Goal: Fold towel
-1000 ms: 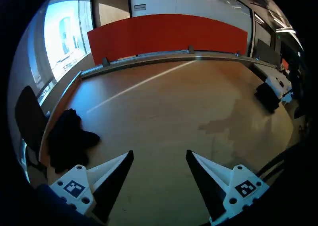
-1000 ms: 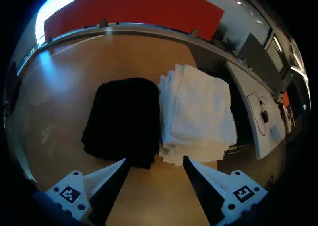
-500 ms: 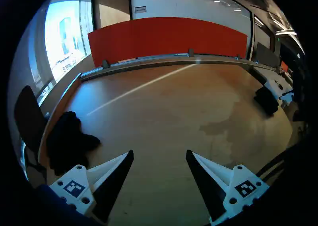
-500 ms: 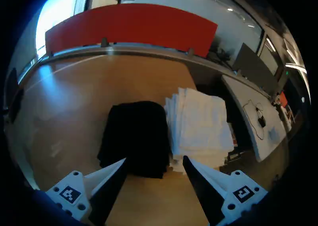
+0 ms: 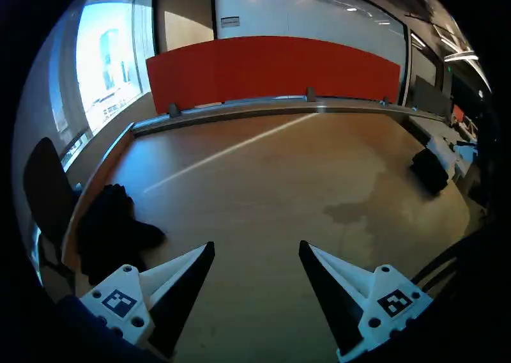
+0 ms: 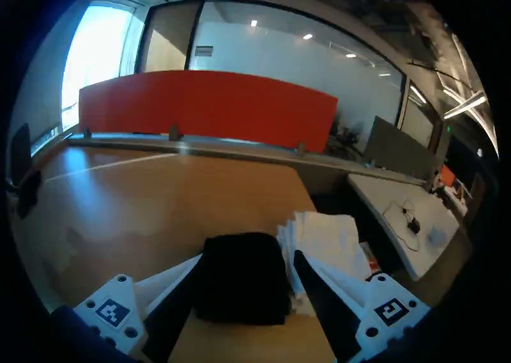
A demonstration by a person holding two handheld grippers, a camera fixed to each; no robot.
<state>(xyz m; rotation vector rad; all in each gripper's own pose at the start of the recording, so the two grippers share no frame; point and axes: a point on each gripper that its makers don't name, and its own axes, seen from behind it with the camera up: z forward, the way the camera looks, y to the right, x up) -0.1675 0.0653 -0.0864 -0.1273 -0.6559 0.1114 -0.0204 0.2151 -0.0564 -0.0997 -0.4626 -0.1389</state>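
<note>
black towel [image 6: 240,277] touching white stack [image 6: 327,238] | red divider [image 6: 204,110] behind

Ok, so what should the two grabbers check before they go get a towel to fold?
1. Left gripper open and empty: ok, fingers apart, nothing between them.
2. Right gripper open: ok, fingers spread.
3. Towel lined up: ok, the black folded towel lies straight ahead between the right gripper's fingers.
4. Right gripper touching that towel: cannot tell.
5. White towel stack out of the way: not ok, it sits right beside the black one, close to one finger.
6. Room to fold: ok, the wooden table has a wide bare stretch ahead of the left gripper; a crumpled black cloth lies off at its left edge.
</note>
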